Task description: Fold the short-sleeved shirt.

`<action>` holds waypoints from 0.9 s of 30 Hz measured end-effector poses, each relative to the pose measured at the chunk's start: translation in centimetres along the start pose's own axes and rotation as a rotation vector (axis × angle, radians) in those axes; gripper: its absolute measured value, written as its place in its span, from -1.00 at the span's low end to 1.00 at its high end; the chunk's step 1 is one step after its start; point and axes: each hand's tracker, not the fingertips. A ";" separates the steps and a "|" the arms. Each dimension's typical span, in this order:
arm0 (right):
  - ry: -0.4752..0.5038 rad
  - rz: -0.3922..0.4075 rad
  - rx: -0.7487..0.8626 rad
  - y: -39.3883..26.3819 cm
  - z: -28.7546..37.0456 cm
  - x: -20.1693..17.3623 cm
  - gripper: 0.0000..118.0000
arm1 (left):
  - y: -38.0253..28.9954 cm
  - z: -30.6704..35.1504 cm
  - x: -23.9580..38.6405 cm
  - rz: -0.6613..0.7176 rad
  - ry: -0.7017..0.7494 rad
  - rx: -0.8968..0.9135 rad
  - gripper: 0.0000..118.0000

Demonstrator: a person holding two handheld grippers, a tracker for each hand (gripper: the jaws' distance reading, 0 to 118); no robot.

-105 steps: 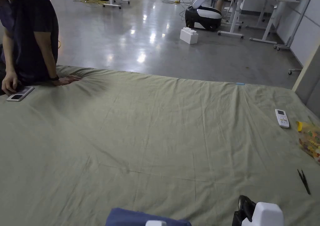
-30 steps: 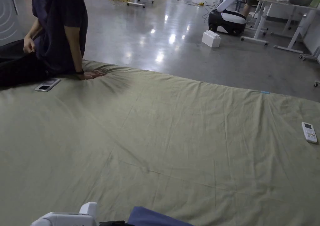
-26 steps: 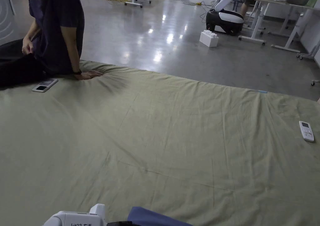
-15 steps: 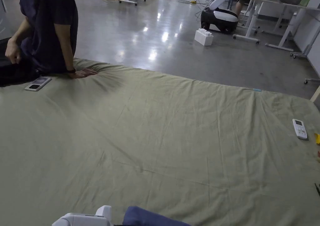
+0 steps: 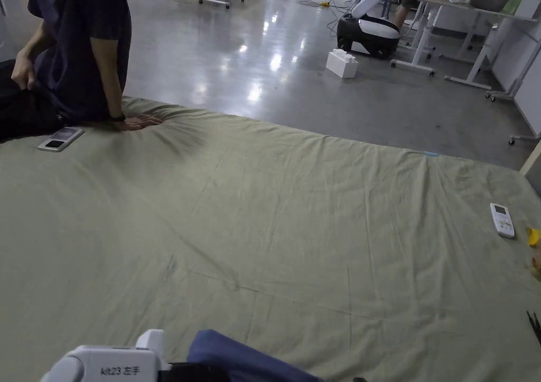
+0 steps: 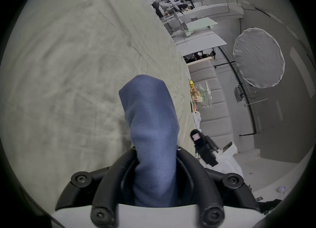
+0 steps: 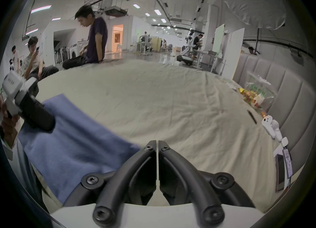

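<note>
Head view: a wide bed covered by an olive-green sheet [image 5: 296, 224] fills the field. At the bottom edge, a fold of the blue short-sleeved shirt [image 5: 232, 354] rises just beside the white body of the left gripper [image 5: 177, 370]. A person sits on the far left corner, one hand [image 5: 138, 122] pressed on the sheet, a phone [image 5: 59, 139] lying nearby. A white remote [image 5: 502, 220] lies near the right edge.

Left gripper view: the left gripper [image 6: 154, 151] has both jaws pressed against a bunched column of the shirt [image 6: 150, 120], which stands up between them above the sheet [image 6: 68, 77]. The right gripper [image 6: 203, 146] appears just beside it, to the right.

Right gripper view: the right gripper [image 7: 157, 143] has its jaws pressed together, tip to tip, with no cloth visible between them; it hangs over the sheet [image 7: 171, 103]. The shirt [image 7: 73, 139] spreads at lower left, its edge reaching just beside the left jaw, and the left gripper [image 7: 42, 120] pinches its upper part. A snack bag [image 7: 256, 93] lies against the padded headboard [image 7: 282, 94].
</note>
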 end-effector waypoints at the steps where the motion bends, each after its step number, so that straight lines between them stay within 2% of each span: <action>1: -0.019 -0.002 0.018 0.9 0.2 0.7 -0.96 | 0.7 0.7 0.1 0.001 0.008 0.000 -0.62; 9: -0.137 -0.072 0.223 9.9 2.4 6.3 -0.96 | 8.2 10.6 -1.2 -0.106 0.208 0.037 -0.62; 13: -0.172 -0.078 0.278 12.6 3.2 7.8 -0.96 | 12.1 16.7 -3.5 -0.082 0.323 0.073 -0.63; 17: -0.207 -0.040 0.321 13.9 3.8 8.7 -0.96 | 15.0 22.7 -5.9 -0.069 0.454 0.107 -0.63; 21: -0.220 -0.053 0.326 14.1 4.2 8.9 -0.96 | 17.0 27.3 -8.0 -0.042 0.607 0.104 -0.63; 27: -0.215 -0.036 0.292 12.9 3.8 8.4 -0.96 | 17.6 28.9 -9.1 -0.070 0.829 0.076 -0.62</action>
